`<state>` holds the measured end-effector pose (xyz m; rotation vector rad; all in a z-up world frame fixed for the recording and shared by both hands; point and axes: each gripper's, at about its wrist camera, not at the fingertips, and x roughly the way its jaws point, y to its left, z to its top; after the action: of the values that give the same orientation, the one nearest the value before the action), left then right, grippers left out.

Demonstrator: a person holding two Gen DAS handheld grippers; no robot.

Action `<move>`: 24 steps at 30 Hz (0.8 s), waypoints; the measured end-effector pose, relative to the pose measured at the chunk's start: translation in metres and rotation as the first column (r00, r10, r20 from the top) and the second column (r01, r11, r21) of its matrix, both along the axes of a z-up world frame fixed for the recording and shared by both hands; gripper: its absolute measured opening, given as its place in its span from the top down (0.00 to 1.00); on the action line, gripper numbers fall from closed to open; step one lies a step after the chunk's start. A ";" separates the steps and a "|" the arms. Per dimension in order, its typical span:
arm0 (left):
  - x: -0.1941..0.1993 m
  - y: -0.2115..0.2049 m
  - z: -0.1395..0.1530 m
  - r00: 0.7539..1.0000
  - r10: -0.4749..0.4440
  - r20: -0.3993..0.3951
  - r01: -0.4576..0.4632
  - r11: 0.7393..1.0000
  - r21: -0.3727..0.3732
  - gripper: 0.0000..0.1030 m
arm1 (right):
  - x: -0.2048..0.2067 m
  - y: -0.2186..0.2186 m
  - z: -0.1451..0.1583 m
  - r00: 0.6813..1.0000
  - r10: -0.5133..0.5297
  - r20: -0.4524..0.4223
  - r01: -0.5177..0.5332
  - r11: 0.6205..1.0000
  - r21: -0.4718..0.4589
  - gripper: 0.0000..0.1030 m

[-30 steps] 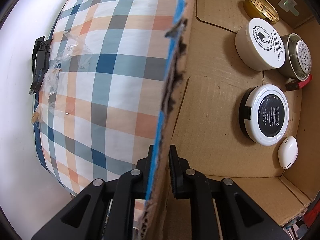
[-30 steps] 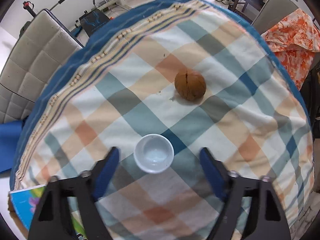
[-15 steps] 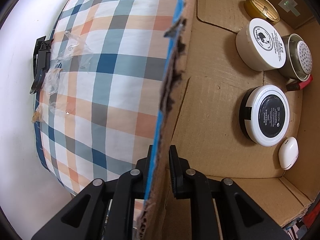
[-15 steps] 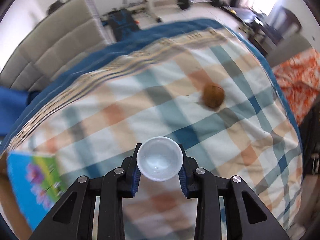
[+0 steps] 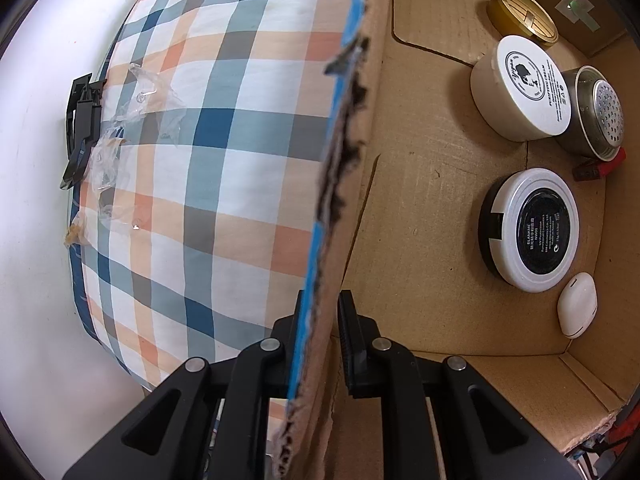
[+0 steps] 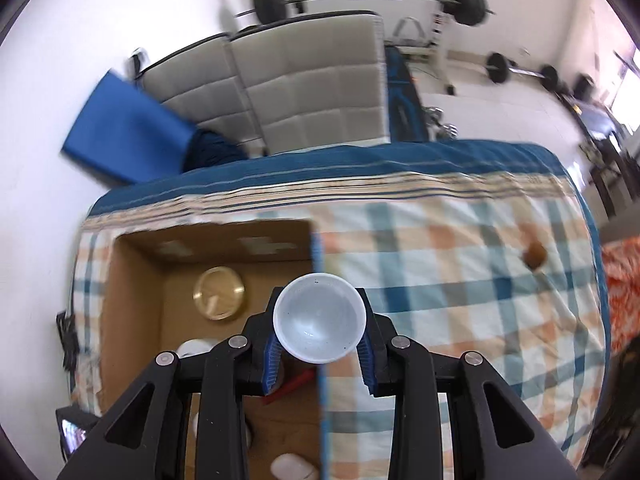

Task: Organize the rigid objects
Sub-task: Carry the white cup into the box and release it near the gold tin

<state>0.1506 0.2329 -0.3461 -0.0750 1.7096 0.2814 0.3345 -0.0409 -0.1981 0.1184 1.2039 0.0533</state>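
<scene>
My left gripper [image 5: 320, 320] is shut on the torn side wall of a cardboard box [image 5: 344, 168]. Inside the box lie a gold tin [image 5: 524, 14], a white cream jar [image 5: 520, 88], a metal shaker [image 5: 596, 114], a black-and-white compact [image 5: 530, 230] and a small white case [image 5: 576, 310]. My right gripper [image 6: 319, 350] is shut on a small white cup [image 6: 319, 317] and holds it in the air above the box wall [image 6: 318, 248]. A brown walnut [image 6: 535, 255] lies on the checked cloth at the far right.
The box stands on a table with a checked cloth [image 5: 208, 152]. Crumpled clear plastic [image 5: 132, 128] and a black clip [image 5: 82, 128] sit at its left edge. A grey padded chair [image 6: 312, 84] and gym weights stand beyond the table.
My right gripper closed on the white cup, lifted it off the cloth and swung left over the box. The left gripper has kept its hold on the box wall.
</scene>
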 end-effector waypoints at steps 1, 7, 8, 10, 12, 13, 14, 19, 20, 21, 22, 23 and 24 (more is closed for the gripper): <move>0.000 0.000 0.000 1.000 0.000 0.000 0.000 1.000 0.000 0.90 | 0.001 0.011 -0.001 1.000 0.021 -0.002 -0.021 1.000 -0.007 0.67; 0.001 0.000 0.000 1.000 0.001 0.001 -0.001 1.000 -0.002 0.90 | 0.009 0.053 -0.015 0.996 0.081 -0.024 -0.082 0.994 -0.068 0.67; 0.001 0.000 0.000 1.000 0.002 0.001 -0.002 1.000 -0.002 0.90 | 0.010 0.058 -0.019 0.996 0.086 -0.033 -0.088 0.994 -0.070 0.67; 0.001 0.001 0.000 1.000 0.002 0.001 -0.002 1.000 -0.002 0.90 | 0.013 0.068 -0.027 0.994 0.104 -0.046 -0.108 0.989 -0.096 0.67; 0.001 0.001 0.000 1.000 0.003 0.000 -0.003 1.000 -0.003 0.90 | 0.016 0.076 -0.032 0.991 0.118 -0.058 -0.123 0.987 -0.102 0.67; 0.001 0.001 0.000 1.000 0.003 0.000 -0.003 1.000 -0.004 0.90 | 0.017 0.079 -0.036 0.990 0.123 -0.065 -0.130 0.986 -0.108 0.67; 0.000 0.002 0.000 1.000 0.003 0.000 -0.003 1.000 -0.005 0.90 | 0.017 0.082 -0.038 0.990 0.126 -0.070 -0.133 0.985 -0.109 0.67; 0.000 0.003 -0.001 1.000 0.004 -0.001 -0.004 1.000 -0.006 0.90 | 0.024 0.088 -0.056 0.985 0.138 -0.106 -0.152 0.979 -0.134 0.67; 0.000 0.003 -0.001 1.000 0.005 -0.001 -0.005 1.000 -0.006 0.90 | 0.024 0.089 -0.059 0.984 0.138 -0.111 -0.153 0.978 -0.144 0.67; 0.000 0.003 -0.002 1.000 0.005 -0.001 -0.005 1.000 -0.006 0.90 | 0.026 0.089 -0.061 0.983 0.138 -0.117 -0.154 0.977 -0.144 0.67; 0.000 0.004 -0.002 1.000 0.005 -0.001 -0.005 1.000 -0.007 0.90 | 0.027 0.088 -0.063 0.984 0.133 -0.121 -0.150 0.978 -0.146 0.67; 0.000 0.003 -0.002 1.000 0.005 -0.002 -0.005 1.000 -0.006 0.90 | 0.028 0.088 -0.064 0.984 0.132 -0.122 -0.151 0.976 -0.158 0.67; 0.000 0.004 -0.002 1.000 0.005 -0.002 -0.005 1.000 -0.006 0.90 | 0.029 0.090 -0.066 0.981 0.138 -0.133 -0.160 0.972 -0.173 0.67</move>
<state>0.1505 0.2365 -0.3483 -0.0839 1.7122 0.2801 0.3640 0.0490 -0.2644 -0.1325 1.3306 0.0674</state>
